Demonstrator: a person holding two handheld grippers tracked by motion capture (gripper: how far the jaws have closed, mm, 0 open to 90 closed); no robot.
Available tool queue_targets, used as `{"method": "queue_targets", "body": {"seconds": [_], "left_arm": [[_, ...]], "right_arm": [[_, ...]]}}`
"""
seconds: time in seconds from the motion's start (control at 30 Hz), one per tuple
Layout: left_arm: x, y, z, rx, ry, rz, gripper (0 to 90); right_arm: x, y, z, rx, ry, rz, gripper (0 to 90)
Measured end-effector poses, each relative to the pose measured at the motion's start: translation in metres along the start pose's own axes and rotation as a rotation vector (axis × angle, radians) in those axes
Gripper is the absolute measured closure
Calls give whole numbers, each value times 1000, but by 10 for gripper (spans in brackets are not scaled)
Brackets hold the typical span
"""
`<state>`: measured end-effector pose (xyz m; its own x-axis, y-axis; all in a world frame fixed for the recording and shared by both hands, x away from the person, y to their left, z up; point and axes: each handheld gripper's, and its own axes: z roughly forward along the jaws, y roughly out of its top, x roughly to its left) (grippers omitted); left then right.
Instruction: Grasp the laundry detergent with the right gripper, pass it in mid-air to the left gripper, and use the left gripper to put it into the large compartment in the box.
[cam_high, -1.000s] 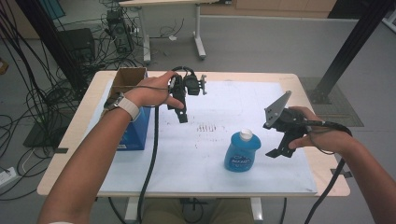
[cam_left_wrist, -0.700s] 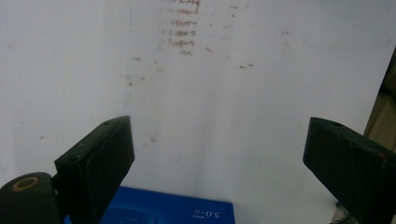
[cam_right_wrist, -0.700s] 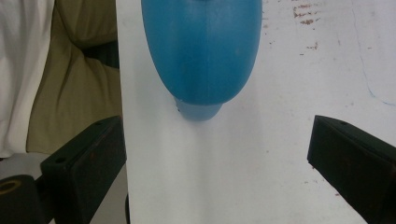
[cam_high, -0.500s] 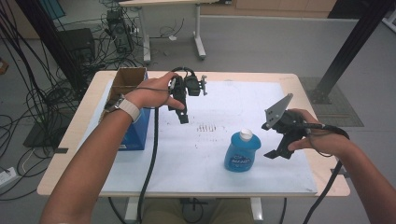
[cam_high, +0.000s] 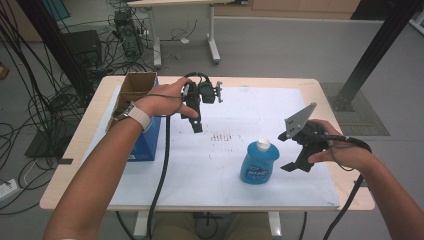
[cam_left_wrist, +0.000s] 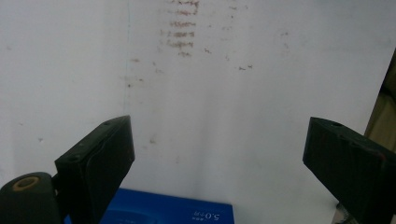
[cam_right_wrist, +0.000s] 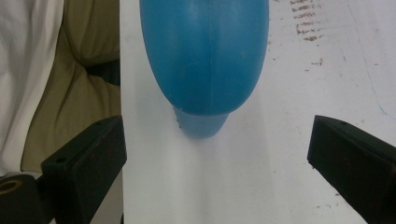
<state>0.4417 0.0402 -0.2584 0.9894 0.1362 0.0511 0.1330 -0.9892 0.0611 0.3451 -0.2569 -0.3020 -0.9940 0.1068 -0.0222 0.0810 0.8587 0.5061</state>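
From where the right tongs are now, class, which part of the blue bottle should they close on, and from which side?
Grip the blue bottle across its wide body, below the neck, coming in level from its right, where the open right tongs already face it. It stands upright on the white sheet; the right gripper view suggests the body probably fits between the open jaws, while the cap is small and probably less secure.

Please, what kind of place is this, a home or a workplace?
Probably a lab or workshop, not a home. Many black cables lie on the grey floor beside the table, electronic equipment stands behind it, and a black metal frame post rises at the right.
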Motion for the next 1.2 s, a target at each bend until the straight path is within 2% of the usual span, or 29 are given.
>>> {"method": "queue_targets", "body": {"seconds": [1.2], "left_arm": [[1,-1,7,4,-7,-4,93]], "right_arm": [[-1,-14,25,-105,33,7,48]]}}
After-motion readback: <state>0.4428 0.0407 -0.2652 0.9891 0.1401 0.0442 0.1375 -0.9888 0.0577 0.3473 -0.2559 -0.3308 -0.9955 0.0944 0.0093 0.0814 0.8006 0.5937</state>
